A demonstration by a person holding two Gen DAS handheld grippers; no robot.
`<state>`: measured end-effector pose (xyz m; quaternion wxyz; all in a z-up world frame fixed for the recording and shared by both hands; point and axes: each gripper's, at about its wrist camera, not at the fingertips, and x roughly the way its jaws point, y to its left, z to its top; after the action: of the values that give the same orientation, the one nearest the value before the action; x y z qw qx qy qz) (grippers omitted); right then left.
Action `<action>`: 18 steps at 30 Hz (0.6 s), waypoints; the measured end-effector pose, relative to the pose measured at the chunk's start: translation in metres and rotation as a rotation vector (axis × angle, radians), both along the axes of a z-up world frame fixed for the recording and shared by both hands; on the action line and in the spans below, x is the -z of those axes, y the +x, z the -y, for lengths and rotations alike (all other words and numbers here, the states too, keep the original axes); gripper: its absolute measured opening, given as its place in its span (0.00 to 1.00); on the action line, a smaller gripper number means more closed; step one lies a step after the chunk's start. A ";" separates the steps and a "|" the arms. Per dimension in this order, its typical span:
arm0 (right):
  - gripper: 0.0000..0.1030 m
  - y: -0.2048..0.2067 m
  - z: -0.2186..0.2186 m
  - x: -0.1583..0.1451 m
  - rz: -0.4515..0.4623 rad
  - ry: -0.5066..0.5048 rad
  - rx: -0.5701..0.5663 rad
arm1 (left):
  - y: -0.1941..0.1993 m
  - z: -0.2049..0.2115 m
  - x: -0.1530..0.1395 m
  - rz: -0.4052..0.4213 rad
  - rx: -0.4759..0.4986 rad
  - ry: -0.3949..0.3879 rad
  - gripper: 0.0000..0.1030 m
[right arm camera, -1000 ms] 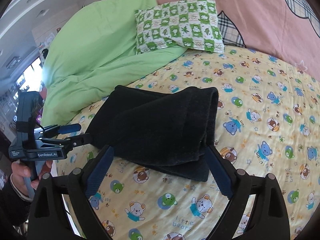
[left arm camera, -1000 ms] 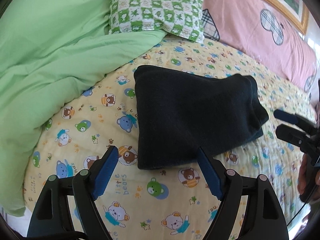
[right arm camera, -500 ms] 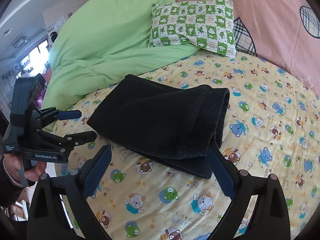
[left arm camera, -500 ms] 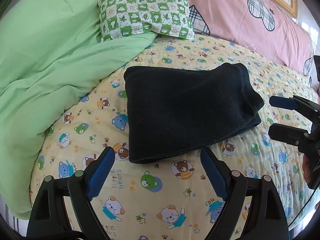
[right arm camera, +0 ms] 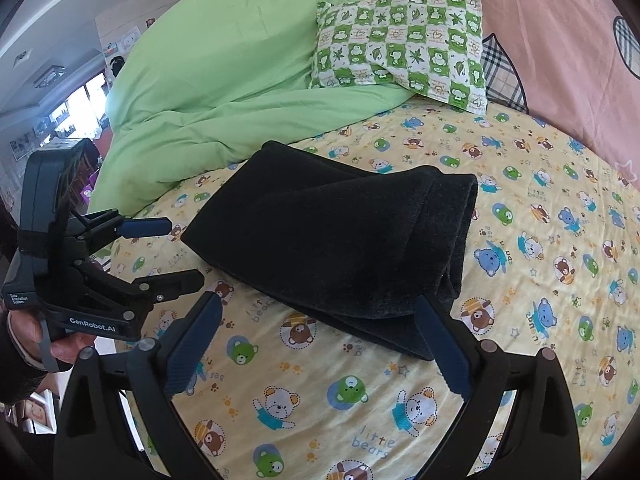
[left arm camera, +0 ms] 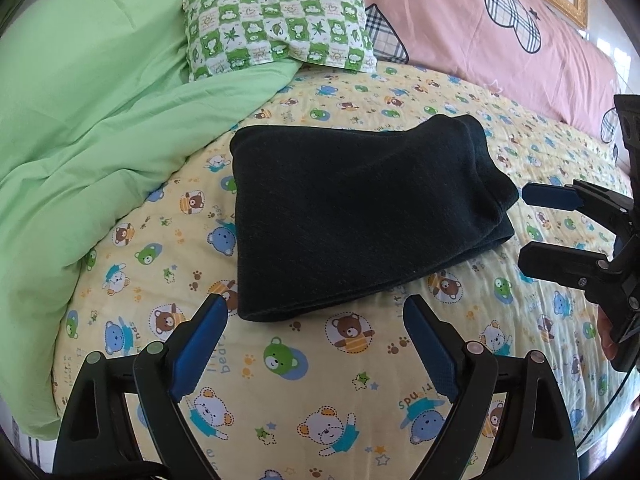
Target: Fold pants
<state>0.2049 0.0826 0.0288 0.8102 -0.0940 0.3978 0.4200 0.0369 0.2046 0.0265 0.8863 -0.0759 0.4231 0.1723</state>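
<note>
1. While lying folded into a thick dark bundle on the bear-print sheet (left arm camera: 320,368), pants (left arm camera: 352,216) sit near the bed's middle, touched by neither gripper.
2. Left gripper (left arm camera: 316,332): spread wide, empty, just short of the bundle's near edge.
3. Right gripper (right arm camera: 316,336): spread wide too, empty, near the bundle's folded end.
4. Behind: green duvet (left arm camera: 92,128) at left, checked pillow (left arm camera: 280,20) resting against the pink headboard cover (left arm camera: 460,32).

Folded black pants (right arm camera: 336,248) lie on the bear-print sheet (right arm camera: 520,280).
</note>
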 end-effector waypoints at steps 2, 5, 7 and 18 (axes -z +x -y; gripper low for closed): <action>0.94 0.001 0.000 0.001 -0.004 0.001 0.002 | 0.001 0.000 0.000 -0.001 0.001 0.003 0.87; 0.94 0.003 0.001 0.002 -0.009 0.003 0.009 | 0.002 0.001 0.001 -0.002 0.003 0.004 0.87; 0.94 0.004 0.002 0.002 -0.008 0.005 0.013 | 0.002 0.001 0.001 -0.002 0.001 0.005 0.87; 0.94 0.004 0.000 0.003 -0.011 0.030 0.024 | 0.003 -0.005 0.001 0.012 -0.019 -0.004 0.87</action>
<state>0.2090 0.0821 0.0258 0.8144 -0.0747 0.3971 0.4165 0.0399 0.2091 0.0254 0.8870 -0.0827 0.4173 0.1793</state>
